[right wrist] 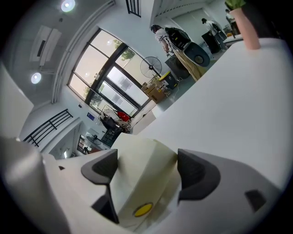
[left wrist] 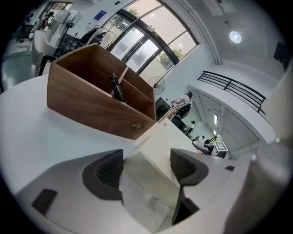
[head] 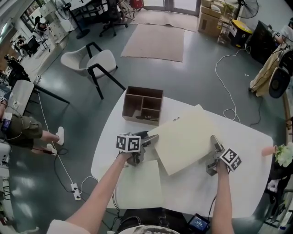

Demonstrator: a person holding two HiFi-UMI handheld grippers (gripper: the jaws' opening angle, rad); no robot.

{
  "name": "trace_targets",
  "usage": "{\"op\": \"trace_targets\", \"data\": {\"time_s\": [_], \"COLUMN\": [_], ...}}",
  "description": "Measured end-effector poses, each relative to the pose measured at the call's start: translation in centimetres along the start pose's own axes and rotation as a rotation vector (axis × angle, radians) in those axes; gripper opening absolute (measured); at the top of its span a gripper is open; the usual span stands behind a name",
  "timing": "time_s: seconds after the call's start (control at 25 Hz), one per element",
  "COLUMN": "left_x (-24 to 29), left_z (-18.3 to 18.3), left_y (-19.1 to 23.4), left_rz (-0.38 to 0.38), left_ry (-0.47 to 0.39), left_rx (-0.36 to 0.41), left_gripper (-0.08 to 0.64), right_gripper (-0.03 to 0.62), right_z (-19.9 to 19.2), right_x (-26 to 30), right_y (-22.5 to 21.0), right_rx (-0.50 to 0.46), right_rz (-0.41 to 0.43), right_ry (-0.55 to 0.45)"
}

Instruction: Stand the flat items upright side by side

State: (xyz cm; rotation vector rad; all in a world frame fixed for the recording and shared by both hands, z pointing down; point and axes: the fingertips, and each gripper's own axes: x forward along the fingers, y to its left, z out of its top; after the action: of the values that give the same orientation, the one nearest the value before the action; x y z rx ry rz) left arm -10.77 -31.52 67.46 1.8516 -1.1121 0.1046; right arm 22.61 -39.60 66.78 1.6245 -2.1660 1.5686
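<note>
Bright, even indoor light throws only soft, faint shadows. In the head view the white table (head: 249,148) is nearly washed out. Both gripper views are fisheye, bowed at the edges and black in the corners. Windows (left wrist: 139,41) glare at 12 o'clock in the left gripper view, and a ceiling lamp (right wrist: 67,5) flares at 11 o'clock in the right gripper view. Close to the lens, the jaws of the left gripper (left wrist: 146,167) and right gripper (right wrist: 144,167) look soft.

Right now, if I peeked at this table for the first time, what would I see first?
Probably the big cream sheet lying flat in the middle of the white table. The left gripper is at its left edge and the right gripper at its right edge, both with jaws open around it. Next, the brown wooden box with compartments at the table's far edge.
</note>
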Motion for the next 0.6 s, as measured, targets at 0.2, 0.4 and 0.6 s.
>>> {"op": "trace_targets", "data": {"time_s": [0.2,0.4,0.6], "left_x": [1.0,2.4,3.2], "left_z": [-0.2,-0.4,-0.9], "left_y": [-1.8,-4.0,-6.5], "left_rz": [-0.028,-0.096,-0.185], "left_ry": [0.013,0.057,0.109], "left_rx": [0.081,0.209,0.399], "left_gripper": [0.318,0.289,0.252], "right_gripper": [0.402,0.399,0.393], "right_z": [2.4,5.6,8.0], "right_x": [-2.3,-5.0,-8.4], "right_y": [0.7,3.1,7.0], "right_rx": [-0.066,-0.202,-0.377], "right_rz": [0.021,0.046,0.09], "right_ry": [-0.068,-0.151,-0.228]}}
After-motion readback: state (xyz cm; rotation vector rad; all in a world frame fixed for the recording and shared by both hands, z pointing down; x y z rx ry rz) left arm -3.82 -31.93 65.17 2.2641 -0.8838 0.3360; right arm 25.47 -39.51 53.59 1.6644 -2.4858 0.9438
